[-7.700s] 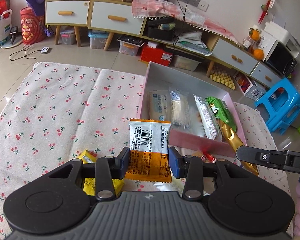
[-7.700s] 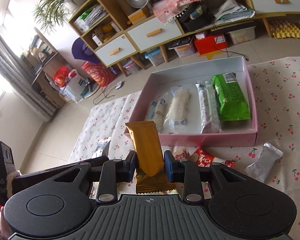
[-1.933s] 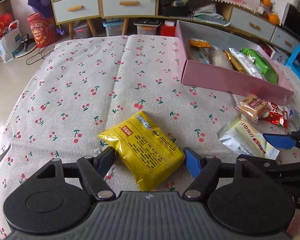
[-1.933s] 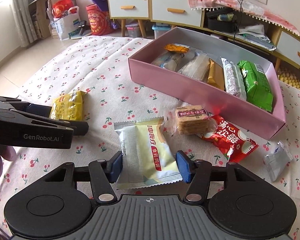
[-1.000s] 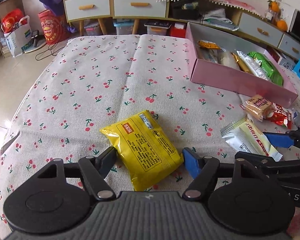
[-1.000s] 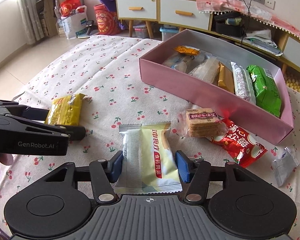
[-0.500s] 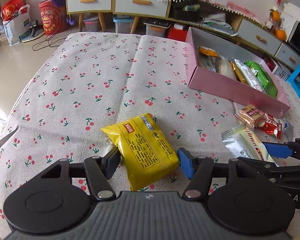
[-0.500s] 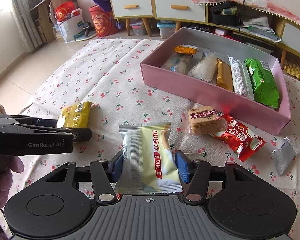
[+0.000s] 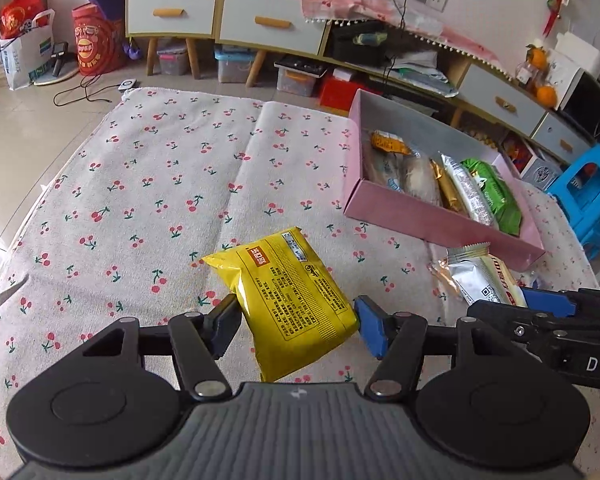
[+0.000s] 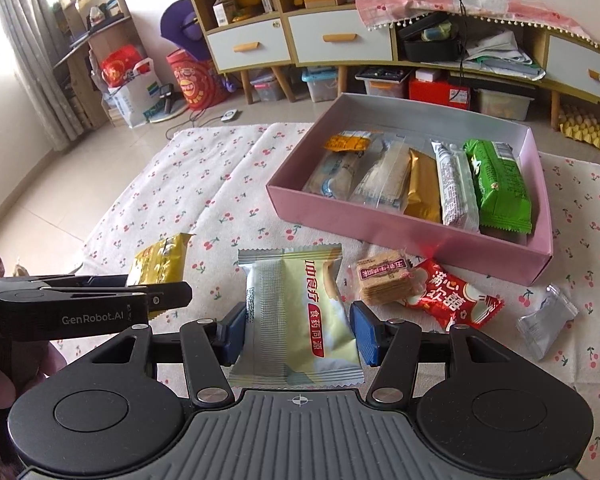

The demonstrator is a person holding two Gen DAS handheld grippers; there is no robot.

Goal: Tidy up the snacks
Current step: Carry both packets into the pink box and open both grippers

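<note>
both claws clamped – left claw on yellow pkt, right claw on pale pkt – risk: slick foil slips en route to pink box.

My blue-padded left gripper grips a yellow packet; my right gripper grips a pale yellow-green packet. A pink box sits on white cloth patterned with red cherries.
</note>
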